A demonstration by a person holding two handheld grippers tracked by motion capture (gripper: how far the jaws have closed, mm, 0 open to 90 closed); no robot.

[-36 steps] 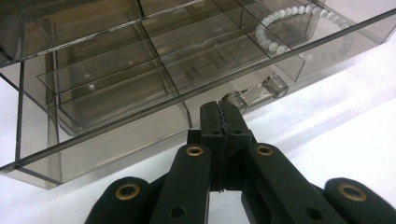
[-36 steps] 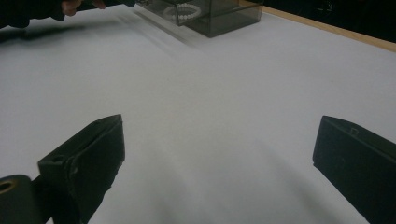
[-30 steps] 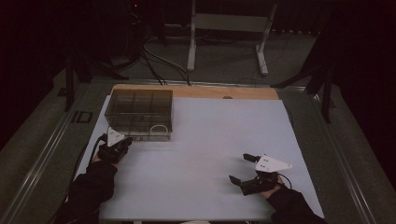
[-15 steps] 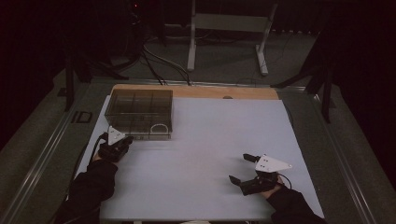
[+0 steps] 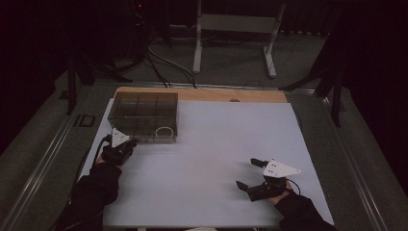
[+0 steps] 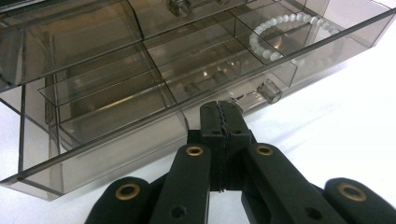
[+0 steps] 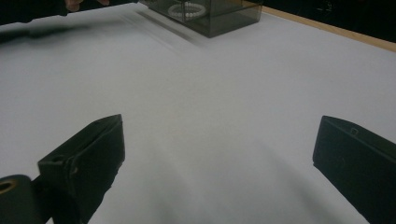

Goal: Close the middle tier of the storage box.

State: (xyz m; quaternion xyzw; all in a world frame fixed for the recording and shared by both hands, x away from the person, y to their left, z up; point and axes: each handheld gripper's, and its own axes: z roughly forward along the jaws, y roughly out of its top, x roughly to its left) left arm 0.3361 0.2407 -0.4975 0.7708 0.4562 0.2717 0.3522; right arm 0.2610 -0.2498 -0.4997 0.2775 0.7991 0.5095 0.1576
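A smoky see-through box (image 5: pixel 144 113) with several compartments stands at the back left of the white table (image 5: pixel 216 139). A white bead bracelet (image 5: pixel 164 131) lies in its front right compartment. My left gripper (image 5: pixel 133 142) is shut with nothing between its jaws, its tips close to the box's front wall. In the left gripper view the tips (image 6: pixel 222 109) sit just before the box (image 6: pixel 107 98), left of a small clear knob (image 6: pixel 271 91), with the bracelet (image 6: pixel 280 37) beyond. My right gripper (image 5: pixel 248 173) stands wide open over bare table at the front right, its fingers (image 7: pixel 88 158) far apart.
A wooden strip (image 5: pixel 221 95) runs along the table's far edge. Metal rails (image 5: pixel 43 159) flank the table on both sides. Behind the table are a white stand (image 5: pixel 231 33) and cables on a dark floor. The right gripper view has the box (image 7: pixel 219 16) far off.
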